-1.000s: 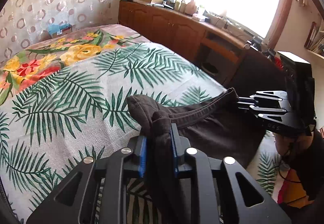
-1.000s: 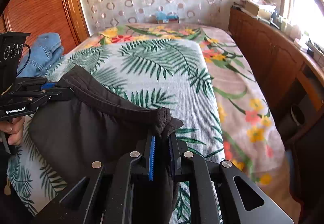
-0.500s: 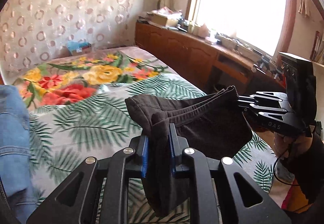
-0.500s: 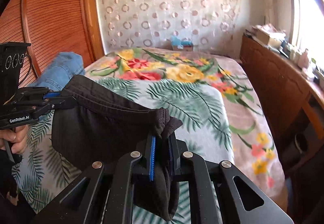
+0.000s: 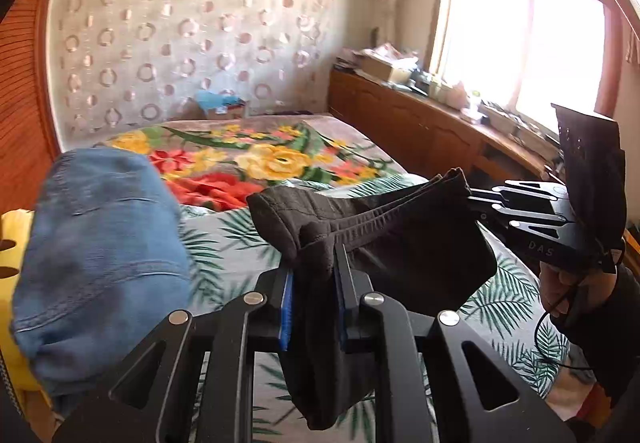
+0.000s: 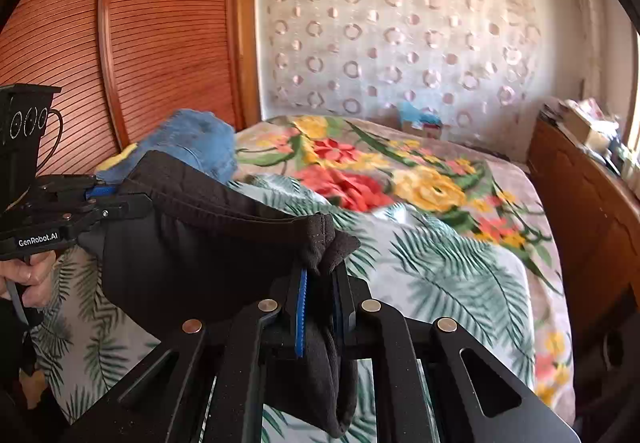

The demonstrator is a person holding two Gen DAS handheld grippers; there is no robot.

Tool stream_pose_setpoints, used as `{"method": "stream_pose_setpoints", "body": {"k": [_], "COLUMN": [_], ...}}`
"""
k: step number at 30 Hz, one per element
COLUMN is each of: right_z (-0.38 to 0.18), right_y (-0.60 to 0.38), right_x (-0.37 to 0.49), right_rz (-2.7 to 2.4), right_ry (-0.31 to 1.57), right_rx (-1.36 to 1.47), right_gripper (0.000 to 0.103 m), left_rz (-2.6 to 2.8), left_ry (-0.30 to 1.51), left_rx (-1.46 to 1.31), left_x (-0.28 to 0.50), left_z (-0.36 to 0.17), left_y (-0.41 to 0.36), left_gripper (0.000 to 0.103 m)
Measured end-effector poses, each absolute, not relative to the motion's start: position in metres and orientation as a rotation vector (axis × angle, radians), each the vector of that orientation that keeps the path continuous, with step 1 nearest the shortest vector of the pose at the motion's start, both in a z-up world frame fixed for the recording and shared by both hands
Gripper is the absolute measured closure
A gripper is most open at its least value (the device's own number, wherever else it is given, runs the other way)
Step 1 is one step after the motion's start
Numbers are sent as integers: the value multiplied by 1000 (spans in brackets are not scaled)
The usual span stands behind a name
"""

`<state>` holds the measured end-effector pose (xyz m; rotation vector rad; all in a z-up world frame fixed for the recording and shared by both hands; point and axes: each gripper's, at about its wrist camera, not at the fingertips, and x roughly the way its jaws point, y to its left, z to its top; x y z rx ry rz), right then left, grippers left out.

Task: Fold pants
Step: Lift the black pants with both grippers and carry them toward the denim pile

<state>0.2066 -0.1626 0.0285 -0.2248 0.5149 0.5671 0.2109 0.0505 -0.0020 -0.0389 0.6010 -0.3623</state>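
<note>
Above bed (image 5: 248, 243), both grippers (image 5: 314, 271) (image 6: 322, 283) pinch black pants (image 5: 400, 243), whose hem is cut off.

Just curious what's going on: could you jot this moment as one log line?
left claw: shut on dark pants | right claw: shut on dark pants | pants: held above bed | jeans: left side

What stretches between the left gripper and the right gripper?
The dark pants' waistband spans from left gripper to right gripper, seen in both wrist views.
</note>
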Motion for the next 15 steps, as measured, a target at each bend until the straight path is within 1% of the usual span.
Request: {"method": "stream_pose_setpoints", "body": {"k": [11, 15], "right_z": [58, 64], "right_y": [-130, -105], "right_x": [234, 244], "right_rz": [643, 678], "right_ry": [393, 347], "right_rx": [-255, -289], "right_gripper": [93, 93], "left_rz": [-266, -214], "left_ry": [473, 440], "left_rx": [-42, -39], "left_x": [206, 205], "left_z": [36, 42], "left_y": [103, 122], "left_gripper": [85, 85]}}
